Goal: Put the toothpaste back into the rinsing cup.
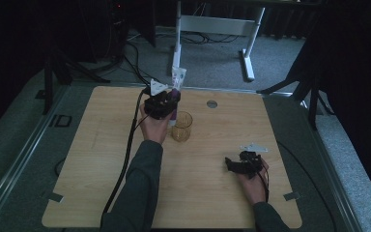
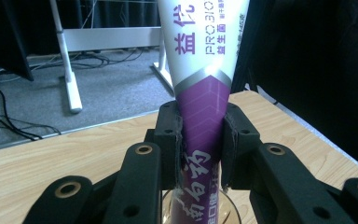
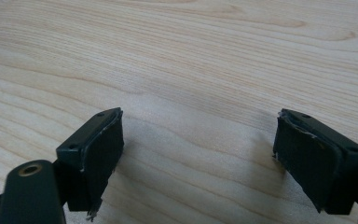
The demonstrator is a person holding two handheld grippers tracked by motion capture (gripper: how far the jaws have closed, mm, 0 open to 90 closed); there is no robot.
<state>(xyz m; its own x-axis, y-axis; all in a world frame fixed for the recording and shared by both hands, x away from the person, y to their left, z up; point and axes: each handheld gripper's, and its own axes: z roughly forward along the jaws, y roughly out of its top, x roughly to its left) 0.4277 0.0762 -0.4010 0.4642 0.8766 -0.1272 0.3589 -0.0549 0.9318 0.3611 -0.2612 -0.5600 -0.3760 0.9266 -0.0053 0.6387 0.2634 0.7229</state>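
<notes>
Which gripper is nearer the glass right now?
Left. The left gripper sits just above and beside the glass, clamped on the toothpaste tube. The right gripper is open, well off toward the table's near right side.

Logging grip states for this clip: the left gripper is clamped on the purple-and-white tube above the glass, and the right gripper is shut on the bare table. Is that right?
Not quite. The right gripper is open: the right gripper view shows its jaws wide apart over the bare wooden table, holding nothing. The rest stands: the left gripper clamps the purple-and-white tube above the glass.
</notes>
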